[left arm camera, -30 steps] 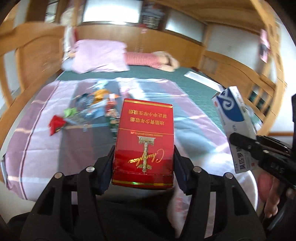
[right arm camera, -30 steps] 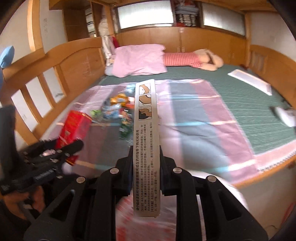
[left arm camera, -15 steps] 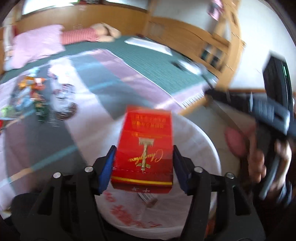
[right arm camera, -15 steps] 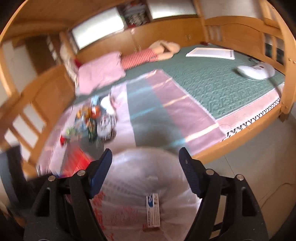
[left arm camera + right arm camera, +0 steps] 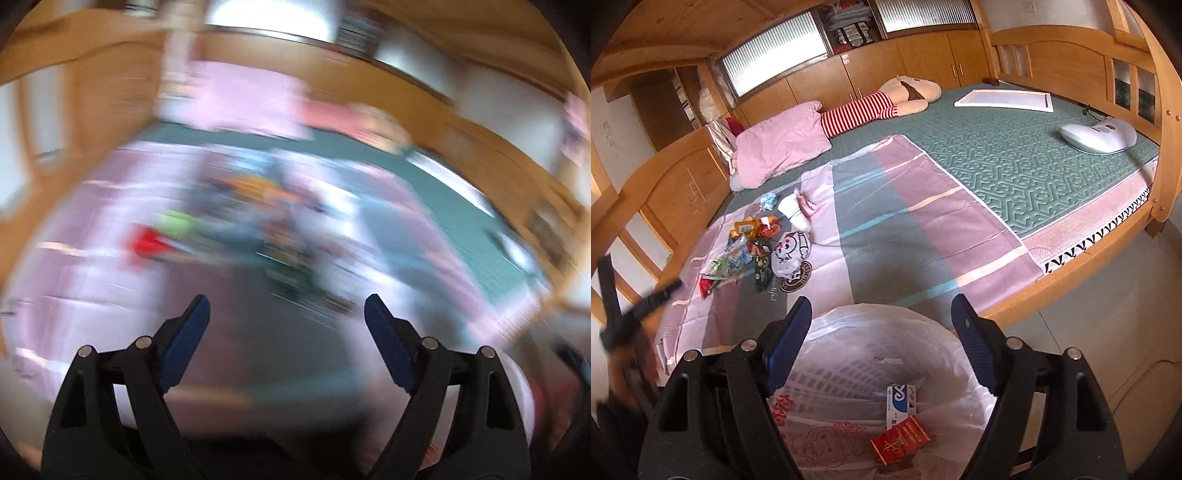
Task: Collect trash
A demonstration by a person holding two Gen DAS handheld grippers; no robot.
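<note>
My right gripper (image 5: 881, 308) is open and empty above a bin lined with a white plastic bag (image 5: 846, 373). In the bag lie a red cigarette box (image 5: 901, 443) and a white-and-blue medicine box (image 5: 900, 404). A pile of snack wrappers and crumpled trash (image 5: 753, 247) lies on the striped sheet at the left. My left gripper (image 5: 286, 306) is open and empty; its view is heavily blurred, with the trash pile (image 5: 258, 218) ahead of it. It also shows blurred at the left edge of the right wrist view (image 5: 639, 310).
The striped pink and grey sheet (image 5: 905, 236) covers part of a green mattress (image 5: 1015, 155) in a wooden bed frame (image 5: 1160, 122). A pink pillow (image 5: 783, 144), a striped plush toy (image 5: 882, 103), a white board (image 5: 1004, 99) and a white device (image 5: 1099, 138) lie on the bed.
Both grippers opened. The medicine box and then the red box dropped into the bag. My left gripper has swung back towards the trash pile on the bed.
</note>
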